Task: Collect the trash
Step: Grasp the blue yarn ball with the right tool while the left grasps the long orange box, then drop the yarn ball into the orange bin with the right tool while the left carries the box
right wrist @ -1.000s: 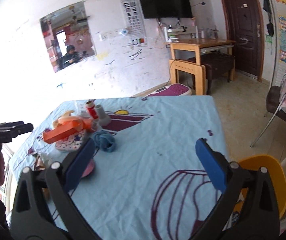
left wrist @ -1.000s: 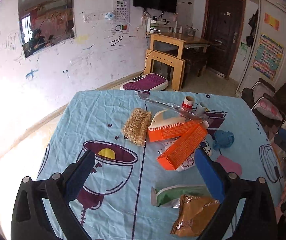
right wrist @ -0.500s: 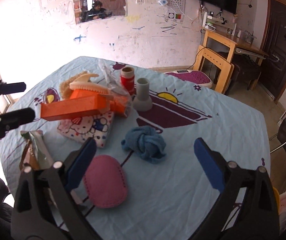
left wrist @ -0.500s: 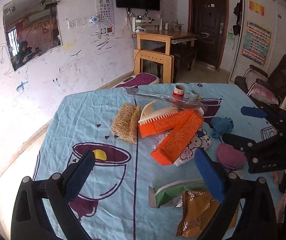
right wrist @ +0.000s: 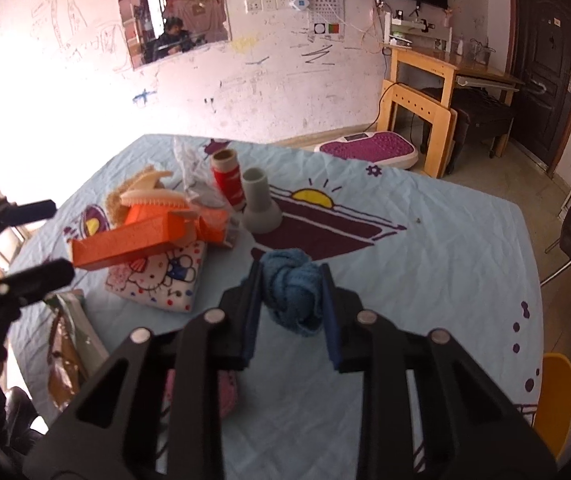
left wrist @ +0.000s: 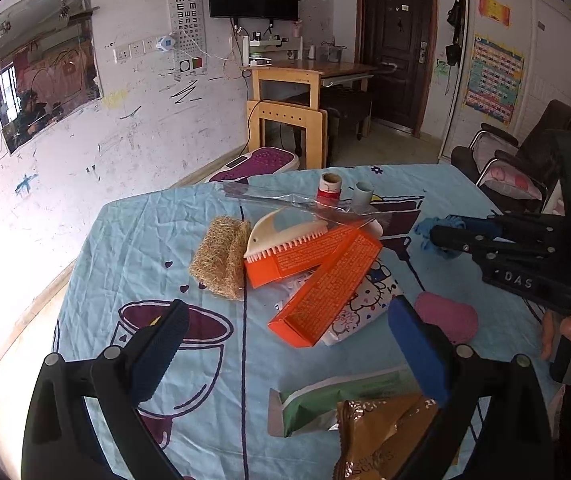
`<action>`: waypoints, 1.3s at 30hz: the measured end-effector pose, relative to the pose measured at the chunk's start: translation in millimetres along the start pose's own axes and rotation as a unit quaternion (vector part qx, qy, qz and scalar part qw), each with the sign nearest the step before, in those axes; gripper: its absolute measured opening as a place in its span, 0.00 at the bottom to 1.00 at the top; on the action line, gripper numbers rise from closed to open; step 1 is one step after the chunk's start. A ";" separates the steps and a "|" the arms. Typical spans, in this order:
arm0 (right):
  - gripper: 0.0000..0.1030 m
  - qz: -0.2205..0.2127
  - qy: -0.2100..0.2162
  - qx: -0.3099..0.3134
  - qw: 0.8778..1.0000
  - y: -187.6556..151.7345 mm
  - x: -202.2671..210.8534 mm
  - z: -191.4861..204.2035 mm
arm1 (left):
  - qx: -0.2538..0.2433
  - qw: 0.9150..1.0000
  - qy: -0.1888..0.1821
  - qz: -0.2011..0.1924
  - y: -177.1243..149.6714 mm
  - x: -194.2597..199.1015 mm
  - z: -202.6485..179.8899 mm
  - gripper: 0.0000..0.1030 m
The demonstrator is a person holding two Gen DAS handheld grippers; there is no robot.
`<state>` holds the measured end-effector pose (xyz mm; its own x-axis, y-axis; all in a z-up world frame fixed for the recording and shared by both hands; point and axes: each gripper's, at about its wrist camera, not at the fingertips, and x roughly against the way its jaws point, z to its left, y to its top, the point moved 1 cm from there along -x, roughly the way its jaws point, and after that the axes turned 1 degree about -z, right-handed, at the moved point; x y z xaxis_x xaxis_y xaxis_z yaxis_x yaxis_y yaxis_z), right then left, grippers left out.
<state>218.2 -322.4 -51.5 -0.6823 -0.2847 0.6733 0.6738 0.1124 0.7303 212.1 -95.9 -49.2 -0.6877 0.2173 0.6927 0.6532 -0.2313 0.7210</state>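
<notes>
My right gripper has closed around a blue knotted cloth on the table; its pads press both sides. It shows in the left wrist view over the same cloth. My left gripper is open and empty above the table. Under it lie two orange boxes, a Hello Kitty packet, a green wrapper and a brown foil wrapper. A clear plastic wrapper lies further back.
A loofah pad, a white brush, a red thread spool, a grey tube and a pink pad lie on the blue tablecloth. A yellow chair stands at the right edge.
My right gripper moved forward over the blue cloth and closed on it. My left gripper stayed open and shifted slightly.
</notes>
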 end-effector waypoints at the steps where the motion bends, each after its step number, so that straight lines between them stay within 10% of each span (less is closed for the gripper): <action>1: 0.25 -0.007 0.001 -0.007 1.000 1.3 5.4 -2.8 | -0.005 1.000 0.000 0.000 1.1 -1.9 -3.4 0.92; 5: 0.25 -0.033 0.012 -0.042 0.998 0.7 26.5 -24.0 | -0.014 1.000 -0.002 -0.005 5.6 -10.4 -12.4 0.91; 9: 0.26 -0.054 0.012 -0.080 0.995 -4.1 40.7 -46.0 | -0.007 0.999 -0.017 0.038 11.3 -35.6 -12.2 0.45; 15: 0.27 -0.071 0.011 -0.111 0.991 -13.2 50.7 -68.7 | 0.008 0.998 -0.021 0.061 16.9 -50.7 -10.6 0.21; 23: 0.27 -0.088 -0.006 -0.142 0.986 -27.3 62.7 -95.7 | 0.044 0.994 -0.058 0.076 15.1 -45.3 -3.5 0.18; 39: 0.27 -0.021 -0.224 -0.240 0.944 -100.3 68.6 -229.1 | 0.001 0.994 -0.103 0.032 33.0 4.4 -58.0 0.18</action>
<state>168.8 -571.4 -104.9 -0.6903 0.1647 0.7045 0.6205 -0.3660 0.6935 212.3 -157.6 -23.4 -0.5656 0.3926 0.7252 0.6935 -0.2493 0.6759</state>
